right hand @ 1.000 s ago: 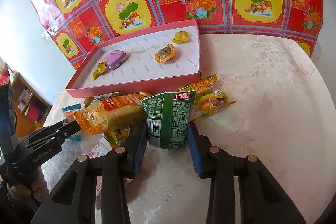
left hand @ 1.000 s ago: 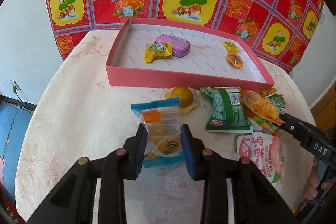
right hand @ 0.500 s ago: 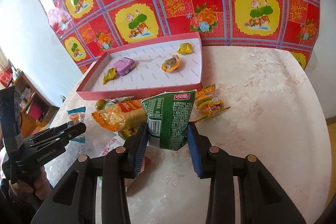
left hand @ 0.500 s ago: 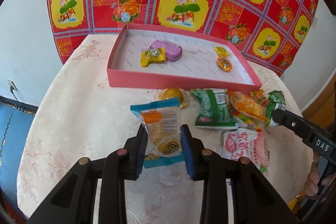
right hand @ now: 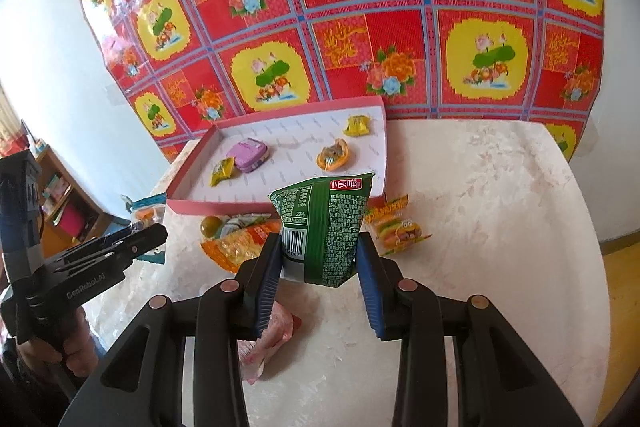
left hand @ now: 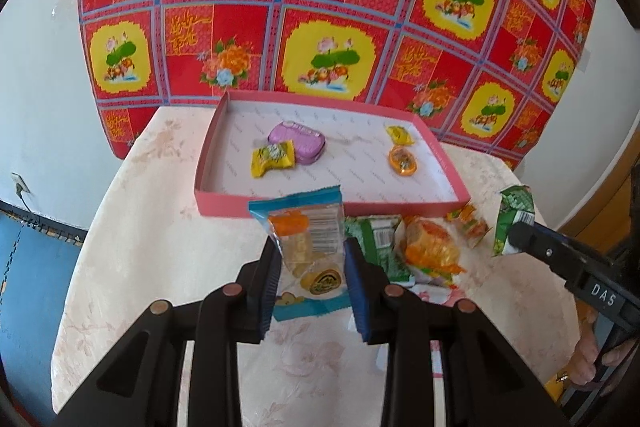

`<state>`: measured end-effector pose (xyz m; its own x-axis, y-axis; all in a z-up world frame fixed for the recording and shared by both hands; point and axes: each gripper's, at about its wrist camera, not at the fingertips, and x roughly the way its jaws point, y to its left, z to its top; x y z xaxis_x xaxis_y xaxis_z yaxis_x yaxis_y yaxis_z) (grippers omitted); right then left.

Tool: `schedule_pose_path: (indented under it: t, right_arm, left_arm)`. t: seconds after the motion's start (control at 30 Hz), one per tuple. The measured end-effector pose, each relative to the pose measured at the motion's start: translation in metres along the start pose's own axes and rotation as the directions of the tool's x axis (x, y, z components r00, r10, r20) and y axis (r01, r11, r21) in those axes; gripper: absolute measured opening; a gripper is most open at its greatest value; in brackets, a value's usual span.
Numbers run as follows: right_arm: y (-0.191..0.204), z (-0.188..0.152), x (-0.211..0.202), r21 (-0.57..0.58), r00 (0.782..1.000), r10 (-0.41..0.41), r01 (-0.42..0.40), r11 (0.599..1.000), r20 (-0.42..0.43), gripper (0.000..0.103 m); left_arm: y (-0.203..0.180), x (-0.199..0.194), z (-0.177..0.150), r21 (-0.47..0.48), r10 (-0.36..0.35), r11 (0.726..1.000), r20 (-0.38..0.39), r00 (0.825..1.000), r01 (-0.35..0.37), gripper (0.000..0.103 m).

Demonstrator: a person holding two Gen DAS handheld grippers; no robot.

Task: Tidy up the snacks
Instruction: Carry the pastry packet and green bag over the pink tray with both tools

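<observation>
A clear snack packet with blue ends is being gripped between the blue pads of the left gripper and held above the table, its top overlapping the near wall of the pink tray in the left wrist view. A green snack bag is being clamped by the right gripper and held clear of the tabletop near the tray's near right corner.

Inside the tray, a purple tin, a yellow candy touching it, an orange wrapped sweet and a small yellow packet near the far right corner are being shown by both views.

Only in the left wrist view is a second green packet being seen along the tray's near edge, partly covered by an orange noodle packet. Only in the right wrist view are a round green-brown sweet and the printed front of a burger-candy packet being made out. A pink packet is being largely hidden behind the right gripper's fingers; in the left view only a sliver of it is being shown. The lower end of the blue-ended packet is being cut off by the left gripper's pads.
</observation>
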<state>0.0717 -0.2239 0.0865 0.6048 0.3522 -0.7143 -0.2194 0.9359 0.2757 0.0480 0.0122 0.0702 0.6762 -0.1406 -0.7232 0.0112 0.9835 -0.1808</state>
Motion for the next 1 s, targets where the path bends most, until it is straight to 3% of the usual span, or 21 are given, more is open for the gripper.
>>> schedule_pose_path:
  t: [0.37,1.0]
  right_arm:
    - [0.002,0.022,0.003,-0.014,0.999,-0.022,0.022,1.0,0.034,0.038]
    - [0.0,0.046,0.059,-0.014,0.998,-0.042,0.042,0.999,-0.035,0.038]
  left_arm:
    - [0.005,0.01,0.026,0.014,0.025,1.0,0.015,1.0,-0.026,0.033]
    - [0.022,0.056,0.053,0.023,0.037,0.999,-0.023,0.999,-0.037,0.033]
